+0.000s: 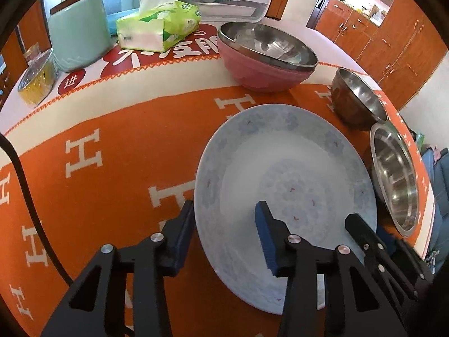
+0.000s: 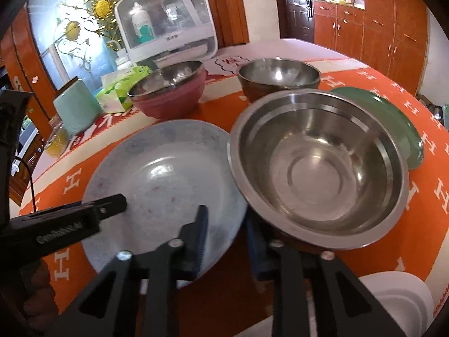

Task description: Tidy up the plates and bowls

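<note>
**On the orange cloth: both tongs working the blue plate's rim**

On the table centre, plate [image 1: 280,168] is sitting flat: round, shallow, glazed ceramic, pale blue-white with a faint floral print and tiny red flecks.

Left tongs [image 1: 224,206] are straddling its left rim, one ribbed blue pad outside the edge and one over the well. I can't tell if they're pinching.

Right tongs [image 2: 226,216] are bracketing the opposite rim and look clenched on it, with the outer finger tucking under the wide steel bowl [image 2: 317,168].

That bowl is sitting just beside the plate: brushed stainless, stepped wall, flat base. A smaller steel bowl [image 2: 279,75] is standing behind it. A pink bowl [image 1: 261,70] with a steel one nested inside is sitting further back, and a green plate [image 2: 393,123] is lying off to the right.

Tablecloth [image 1: 112,154] is looking woven, orange, repeating white "H" letters. A red disc is showing "进". The white lettering on the left tongs' body is too blurred to read.
</note>
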